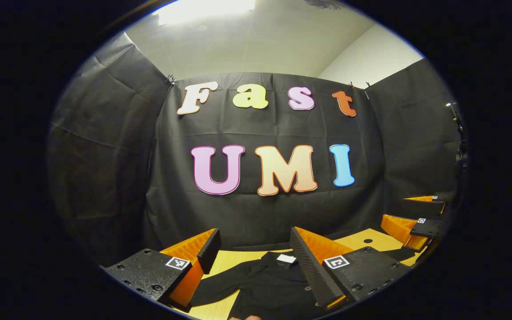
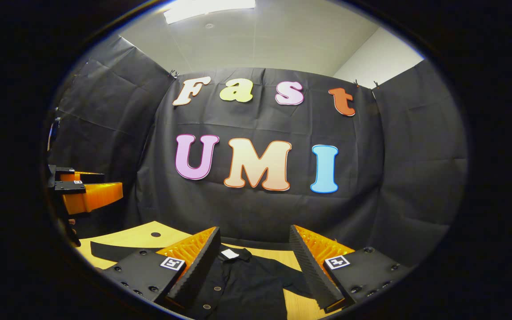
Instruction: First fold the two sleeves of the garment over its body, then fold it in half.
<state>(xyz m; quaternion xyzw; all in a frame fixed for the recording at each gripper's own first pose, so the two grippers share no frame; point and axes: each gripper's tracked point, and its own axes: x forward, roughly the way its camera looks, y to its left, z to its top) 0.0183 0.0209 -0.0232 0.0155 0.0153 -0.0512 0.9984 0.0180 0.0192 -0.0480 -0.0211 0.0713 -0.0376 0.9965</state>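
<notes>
In the left gripper view, the left gripper (image 1: 254, 249) hangs above the table (image 1: 374, 240), fingers spread wide and holding nothing; the black garment (image 1: 269, 284) lies flat below, collar toward the far edge. In the right gripper view, the right gripper (image 2: 254, 249) is likewise wide apart and empty above the garment (image 2: 242, 284), with the left gripper (image 2: 88, 194) off by the table's (image 2: 145, 233) left side.

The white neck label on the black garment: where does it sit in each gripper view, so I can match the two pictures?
Left gripper view: the white neck label sits low and right of centre, beside the left gripper's right-hand finger.
Right gripper view: the label sits low and left of centre, beside the right gripper's left-hand finger.
Shared landmark: the dark round hole in the wooden table, beyond the black garment.
</notes>
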